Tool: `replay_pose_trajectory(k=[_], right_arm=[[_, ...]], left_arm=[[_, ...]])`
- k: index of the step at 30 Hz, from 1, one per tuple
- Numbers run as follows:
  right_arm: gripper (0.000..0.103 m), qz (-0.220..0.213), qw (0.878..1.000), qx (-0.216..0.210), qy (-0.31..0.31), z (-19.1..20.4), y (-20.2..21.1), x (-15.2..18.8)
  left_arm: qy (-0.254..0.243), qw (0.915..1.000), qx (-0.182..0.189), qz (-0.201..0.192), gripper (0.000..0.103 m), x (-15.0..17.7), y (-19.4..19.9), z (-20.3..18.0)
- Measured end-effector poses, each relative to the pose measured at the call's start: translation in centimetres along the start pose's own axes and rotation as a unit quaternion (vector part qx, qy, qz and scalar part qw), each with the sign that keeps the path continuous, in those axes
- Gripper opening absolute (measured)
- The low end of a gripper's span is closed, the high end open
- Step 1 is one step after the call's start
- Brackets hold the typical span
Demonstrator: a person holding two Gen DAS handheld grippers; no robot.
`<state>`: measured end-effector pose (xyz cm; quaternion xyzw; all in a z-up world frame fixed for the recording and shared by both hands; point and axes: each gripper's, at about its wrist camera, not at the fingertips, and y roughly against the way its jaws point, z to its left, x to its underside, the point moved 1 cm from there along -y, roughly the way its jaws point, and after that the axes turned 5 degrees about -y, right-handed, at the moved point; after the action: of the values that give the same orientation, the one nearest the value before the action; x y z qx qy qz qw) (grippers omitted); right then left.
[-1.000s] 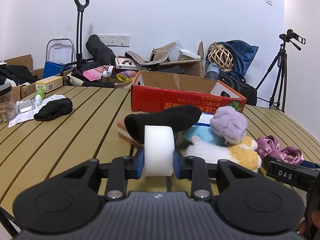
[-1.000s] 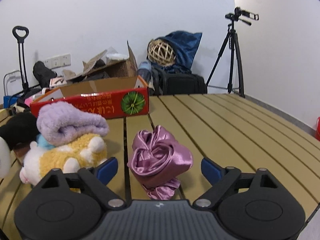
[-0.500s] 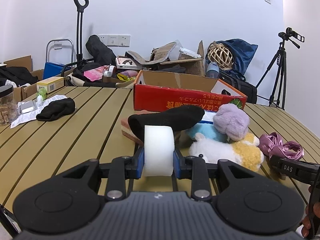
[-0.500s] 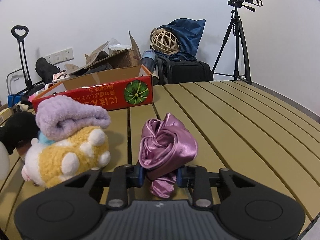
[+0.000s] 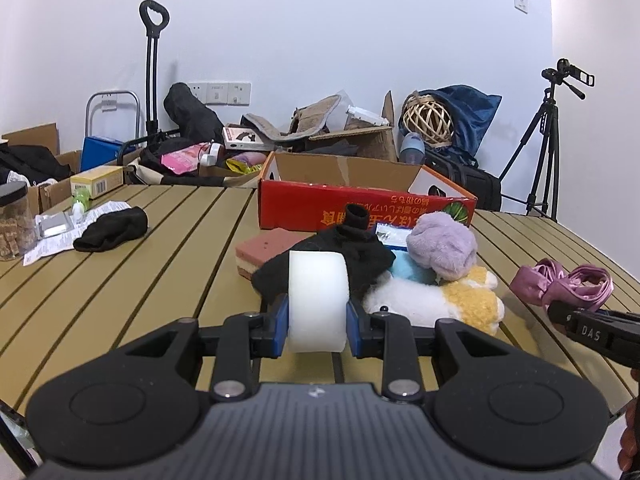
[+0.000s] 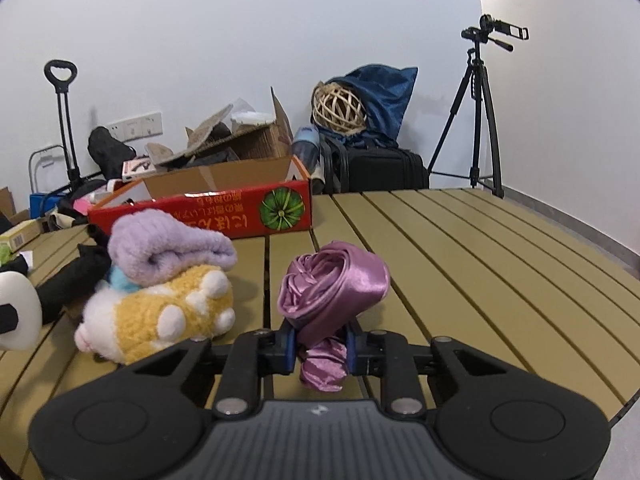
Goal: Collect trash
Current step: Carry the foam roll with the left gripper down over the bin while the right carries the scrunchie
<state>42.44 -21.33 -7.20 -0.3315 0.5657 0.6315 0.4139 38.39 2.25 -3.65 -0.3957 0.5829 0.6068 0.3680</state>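
Observation:
My left gripper (image 5: 317,322) is shut on a white foam block (image 5: 317,296), held low over the slatted table (image 5: 160,280). A black sock (image 5: 340,256) lies bunched right behind the block. My right gripper (image 6: 321,346) is closing on a purple satin cloth (image 6: 336,280); its blue pads press the cloth's lower folds, and the rolled upper part bulges above the fingers. The same cloth (image 5: 560,284) shows at the right of the left wrist view. An open red cardboard box (image 6: 200,208) stands farther back on the table.
A yellow-and-white plush toy (image 6: 160,312) with a lilac fleece roll (image 6: 168,248) on top lies left of the satin cloth. A layered pink sponge (image 5: 264,252), another black sock (image 5: 112,228), a leaflet and a jar (image 5: 14,220) lie on the left. Bags, boxes and a tripod (image 6: 476,120) stand beyond the table.
My right gripper's jaws went from wide open around the satin cloth to closed on it and rose slightly. The left gripper kept hold of the foam block; the sock behind it now looks bunched.

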Motion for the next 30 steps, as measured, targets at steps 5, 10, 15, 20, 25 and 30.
replay_pose_trajectory(k=[5,10,15,20,25,30], right_arm=[[0.021,-0.006,1.000,-0.010,0.005,0.1,1.3,0.0],[0.021,-0.010,1.000,-0.020,0.016,0.3,2.9,0.4],[0.021,-0.020,0.999,-0.026,0.021,0.2,4.6,0.7],[0.021,-0.026,0.999,-0.033,0.029,0.1,6.5,1.3],[0.021,-0.032,0.998,-0.036,0.032,0.0,8.3,2.3],[0.021,-0.037,0.998,-0.035,0.032,-0.4,10.4,3.8]], left_arm=[[0.000,1.0000,0.004,-0.001,0.029,0.1,0.7,0.4],[0.001,1.0000,0.008,0.004,0.029,0.3,1.0,0.7],[-0.002,0.9999,0.009,0.006,0.029,0.7,1.8,0.7],[-0.006,0.9999,0.007,0.004,0.029,1.3,2.9,1.2],[-0.005,0.9999,0.007,0.006,0.029,2.3,4.4,1.4],[-0.018,0.9998,0.004,-0.001,0.029,3.5,6.3,1.1]])
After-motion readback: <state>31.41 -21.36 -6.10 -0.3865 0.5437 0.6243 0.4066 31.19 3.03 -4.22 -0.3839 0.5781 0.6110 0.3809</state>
